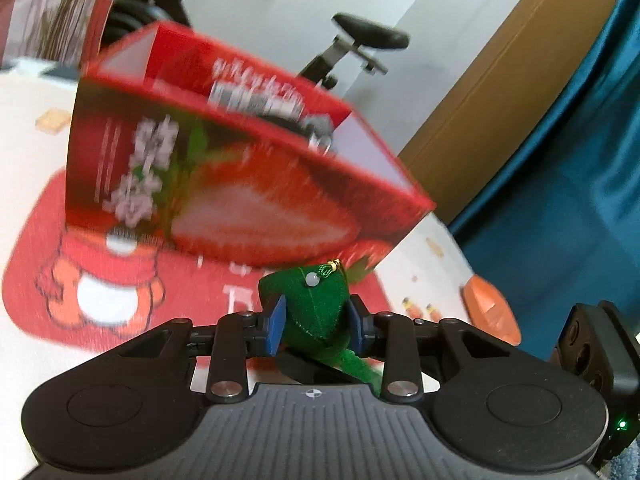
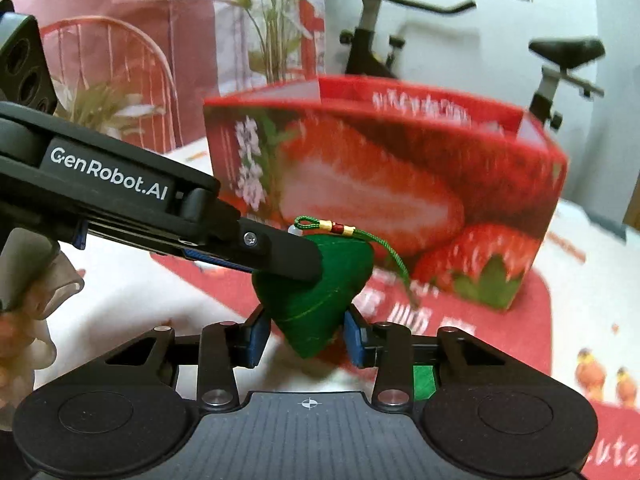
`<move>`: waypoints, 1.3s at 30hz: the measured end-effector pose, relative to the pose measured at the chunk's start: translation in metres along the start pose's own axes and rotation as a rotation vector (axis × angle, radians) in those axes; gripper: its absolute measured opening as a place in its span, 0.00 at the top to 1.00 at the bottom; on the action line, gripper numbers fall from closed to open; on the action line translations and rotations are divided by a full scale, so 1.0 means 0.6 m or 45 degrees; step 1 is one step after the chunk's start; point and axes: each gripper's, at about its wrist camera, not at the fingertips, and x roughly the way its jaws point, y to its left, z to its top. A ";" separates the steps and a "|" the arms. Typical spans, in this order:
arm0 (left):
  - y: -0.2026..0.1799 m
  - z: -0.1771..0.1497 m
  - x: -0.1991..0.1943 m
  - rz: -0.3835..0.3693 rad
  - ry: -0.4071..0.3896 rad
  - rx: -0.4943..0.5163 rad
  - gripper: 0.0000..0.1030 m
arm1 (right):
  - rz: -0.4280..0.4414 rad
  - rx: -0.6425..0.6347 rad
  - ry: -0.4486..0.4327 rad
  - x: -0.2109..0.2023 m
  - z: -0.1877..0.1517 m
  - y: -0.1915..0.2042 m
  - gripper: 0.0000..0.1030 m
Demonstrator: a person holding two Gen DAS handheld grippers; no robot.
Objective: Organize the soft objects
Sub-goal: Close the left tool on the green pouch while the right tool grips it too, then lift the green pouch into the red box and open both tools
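"GenRobot.AI" marks left gripper [image 2: 304, 264] (jaws pinching green pouch [image 2: 316, 300]).

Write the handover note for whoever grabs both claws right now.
Left claw: shut on the green felt pouch, gripping its upper part.
Right claw: shut on the same pouch, at its lower tip. Both hold it at once, above the red mat.
Strawberry box: open top, standing on the mat just behind the pouch; the inside cannot be seen.
Done: pouch picked up.
Left: probably let one claw go and drop the pouch into the box.
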 end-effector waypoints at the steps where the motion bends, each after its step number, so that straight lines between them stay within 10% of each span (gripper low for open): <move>1: -0.006 0.008 -0.008 -0.003 -0.023 0.013 0.66 | -0.005 -0.014 -0.023 -0.008 0.009 0.002 0.65; 22: -0.070 0.253 -0.113 -0.020 -0.424 0.212 0.66 | -0.045 -0.332 -0.455 -0.069 0.316 0.005 0.65; 29: -0.022 0.282 -0.078 0.026 -0.357 0.167 0.66 | -0.052 -0.370 -0.463 0.001 0.355 0.005 0.65; 39: 0.074 0.261 -0.004 0.088 -0.155 0.041 0.66 | 0.040 -0.279 -0.200 0.129 0.314 -0.007 0.65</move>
